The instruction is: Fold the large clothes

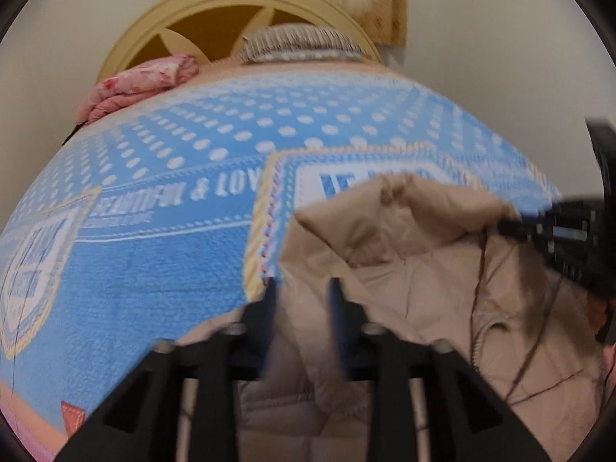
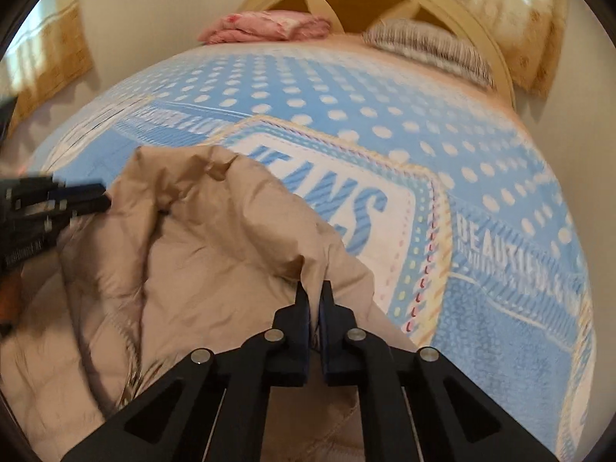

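Observation:
A beige puffy jacket (image 1: 415, 269) (image 2: 215, 238) lies crumpled on a bed with a blue dotted blanket (image 1: 161, 254) (image 2: 500, 308). In the right wrist view my right gripper (image 2: 313, 287) is shut, pinching a raised fold at the jacket's right edge. It also enters the left wrist view from the right, its tips (image 1: 508, 227) on the jacket. My left gripper (image 1: 303, 288) has its jaws partly apart with the jacket's left edge between them; the blurred pads do not visibly press on it. From the right wrist view, the left gripper (image 2: 104, 194) reaches the jacket's far left edge.
A folded pink quilt (image 1: 146, 81) (image 2: 269, 25) and a striped pillow (image 1: 300, 44) (image 2: 431, 48) lie by the yellow arched headboard (image 1: 215, 7) (image 2: 492, 38). Walls stand behind and beside the bed. Blue blanket stretches beyond the jacket.

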`<state>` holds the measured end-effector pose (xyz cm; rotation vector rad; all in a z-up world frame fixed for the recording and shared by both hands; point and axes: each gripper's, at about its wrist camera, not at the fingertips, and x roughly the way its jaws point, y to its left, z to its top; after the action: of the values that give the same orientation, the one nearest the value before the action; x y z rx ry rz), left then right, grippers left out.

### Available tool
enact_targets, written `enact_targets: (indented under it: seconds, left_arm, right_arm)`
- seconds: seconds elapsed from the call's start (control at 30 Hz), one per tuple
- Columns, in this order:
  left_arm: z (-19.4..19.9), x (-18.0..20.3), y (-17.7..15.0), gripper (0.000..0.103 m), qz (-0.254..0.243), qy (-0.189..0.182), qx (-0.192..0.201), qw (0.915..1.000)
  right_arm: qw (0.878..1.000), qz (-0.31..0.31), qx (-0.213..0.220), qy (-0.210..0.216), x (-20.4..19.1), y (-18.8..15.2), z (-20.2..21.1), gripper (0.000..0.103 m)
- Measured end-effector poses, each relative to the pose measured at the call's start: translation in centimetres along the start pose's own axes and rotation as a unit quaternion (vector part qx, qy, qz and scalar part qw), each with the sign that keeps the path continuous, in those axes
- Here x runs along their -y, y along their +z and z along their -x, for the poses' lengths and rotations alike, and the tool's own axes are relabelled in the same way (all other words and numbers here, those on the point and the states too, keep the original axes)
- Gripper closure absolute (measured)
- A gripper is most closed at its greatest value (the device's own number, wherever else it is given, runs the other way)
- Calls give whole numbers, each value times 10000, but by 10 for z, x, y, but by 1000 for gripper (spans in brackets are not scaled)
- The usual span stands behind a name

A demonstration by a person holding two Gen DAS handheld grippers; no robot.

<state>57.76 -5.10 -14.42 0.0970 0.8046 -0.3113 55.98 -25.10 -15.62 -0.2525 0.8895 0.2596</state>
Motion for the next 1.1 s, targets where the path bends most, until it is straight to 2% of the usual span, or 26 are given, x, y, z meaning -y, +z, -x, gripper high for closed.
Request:
enact_targets:
  seconds: [0.03,0.1,0.2,0.3,0.4,0.47,0.57,0.73,0.87,1.0,1.1]
  left_arm:
    - [6,-2,2,34,77,-62,115,9999]
    - [24,-9,10,19,290,18,515,9983]
    - [28,-11,29,19,430,110,773,9960]
    - [13,-6,46,19,278,474,853,9948]
    - [-17,-1,57,19,218,644,566,9961]
    - [-29,4,52,19,161,636,391,9971]
    - [-30,17,28,19,-40,392,141,9991]
    - [-47,40,-10,18,-571,633,-318,9959]
    - [-54,35,-15,18,-332,537,-491,9968]
    - [-51,32,-17,17,-215,501,-472,9974]
    - [-52,30,-19,17,-147,448,-448,9979]
  right_arm:
    - [10000,42,82,-20,-2,-3,7,100]
    - [9995,109,293,-74,-3,-12,21,101]
    - [9991,114,398,-87,-3,-25,26,101]
    - [9990,142,407,-131,-3,-36,25,102]
    - [9983,121,571,-80,1,-43,31,102]
    - [9979,123,626,-91,3,-46,34,102]
    - [9982,77,584,-106,9,-51,31,102]
    - [9988,7,484,-116,10,-57,23,102]
    - [9990,57,419,-159,6,-58,24,102]
    - [9991,-146,387,-79,12,-57,40,99]
    - [9967,-330,738,-70,9,-51,69,84]
